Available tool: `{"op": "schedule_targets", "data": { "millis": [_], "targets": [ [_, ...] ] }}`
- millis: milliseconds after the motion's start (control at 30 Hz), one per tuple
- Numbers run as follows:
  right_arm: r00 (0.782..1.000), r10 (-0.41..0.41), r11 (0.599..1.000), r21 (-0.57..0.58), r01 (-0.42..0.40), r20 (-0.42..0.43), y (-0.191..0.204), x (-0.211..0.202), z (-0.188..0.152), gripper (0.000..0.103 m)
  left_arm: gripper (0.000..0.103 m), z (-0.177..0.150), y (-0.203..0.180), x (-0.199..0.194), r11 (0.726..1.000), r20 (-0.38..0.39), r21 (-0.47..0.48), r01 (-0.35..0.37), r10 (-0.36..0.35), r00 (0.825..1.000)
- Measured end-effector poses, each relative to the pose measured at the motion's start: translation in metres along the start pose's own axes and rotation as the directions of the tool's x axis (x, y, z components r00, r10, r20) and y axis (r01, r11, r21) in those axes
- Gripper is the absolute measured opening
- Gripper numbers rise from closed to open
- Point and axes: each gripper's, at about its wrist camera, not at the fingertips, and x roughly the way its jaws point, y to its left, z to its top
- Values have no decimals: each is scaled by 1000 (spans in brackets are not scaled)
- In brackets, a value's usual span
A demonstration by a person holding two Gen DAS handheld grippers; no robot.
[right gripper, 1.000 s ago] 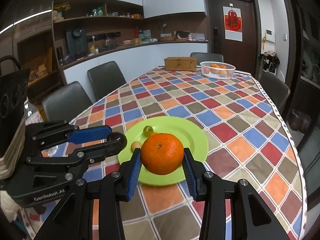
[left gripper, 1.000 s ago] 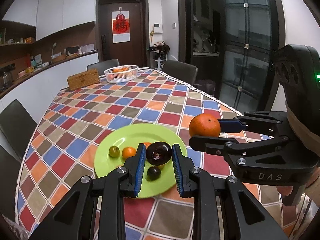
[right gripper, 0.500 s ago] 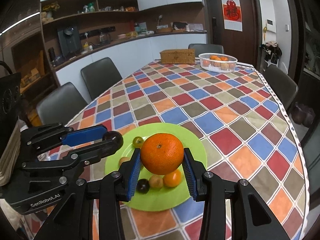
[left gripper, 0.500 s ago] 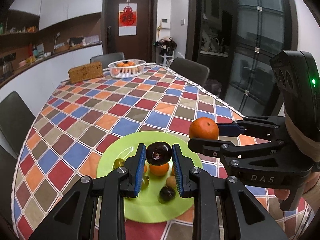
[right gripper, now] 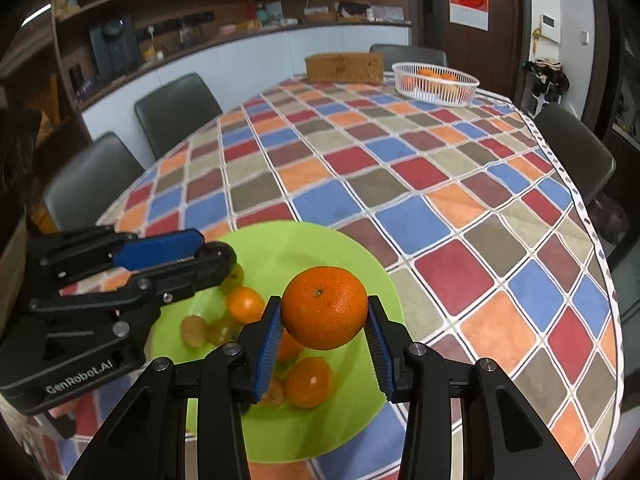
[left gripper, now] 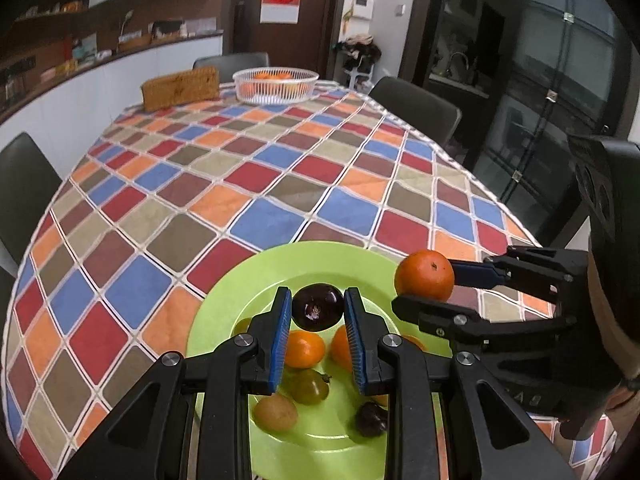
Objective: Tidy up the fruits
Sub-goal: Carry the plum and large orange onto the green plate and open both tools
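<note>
Low in the centre of the left wrist view, the left gripper [left gripper: 318, 330] clamps a dark plum [left gripper: 318, 307] between its 2 blue pads, held above the green plate [left gripper: 224, 312]. At the right of that frame, the right gripper [left gripper: 425, 286] pinches an orange [left gripper: 425, 276] over the plate's right rim. From the right wrist view, the orange [right gripper: 324, 307] fills the bottom centre, squeezed between the blue pads [right gripper: 267, 344] of the right gripper [right gripper: 324, 340], while the left gripper [right gripper: 212, 258] reaches in from the left edge with the plum [right gripper: 222, 254] at its tip. On the plate [right gripper: 288, 248] below lie small oranges [right gripper: 245, 304], green grapes [left gripper: 308, 386] and another dark fruit [left gripper: 370, 418]. Toward the top of both frames, at the far end of the checkered tablecloth [right gripper: 400, 168], a white basket [right gripper: 435, 82] of oranges stands beside a wicker box [right gripper: 344, 67].
</note>
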Motion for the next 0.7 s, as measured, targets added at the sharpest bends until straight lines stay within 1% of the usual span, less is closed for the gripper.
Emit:
{"op": "schedule_targets", "data": {
  "millis": [233,400,467,500,533,567,700],
  "targets": [
    [998,-7,1000,12,8,-59,-5,23,-1,42,27,4,10,24,1000,-57,-28,-3,1,998],
    [996,26,998,62,-21,-85,-10,32,-1,42,27,4,12,33,999,-82,-28,-22,19,996],
    [996,27,997,71,-21,-86,-11,32,-1,42,29,4,12,33,999,-86,-31,-26,23,996],
    [996,30,997,73,-24,-90,-11,33,-1,42,32,3,12,32,999,-86,-31,-26,23,996],
    [995,35,997,74,-28,-91,-11,33,-1,45,34,2,11,29,999,-80,-28,-31,29,996],
    [995,36,997,75,-29,-91,-11,32,-2,48,34,0,10,25,999,-73,-24,-48,47,996],
    [998,17,997,72,-13,-65,-11,21,-5,48,35,-7,7,7,995,-51,-9,-97,96,994]
  ]
}}
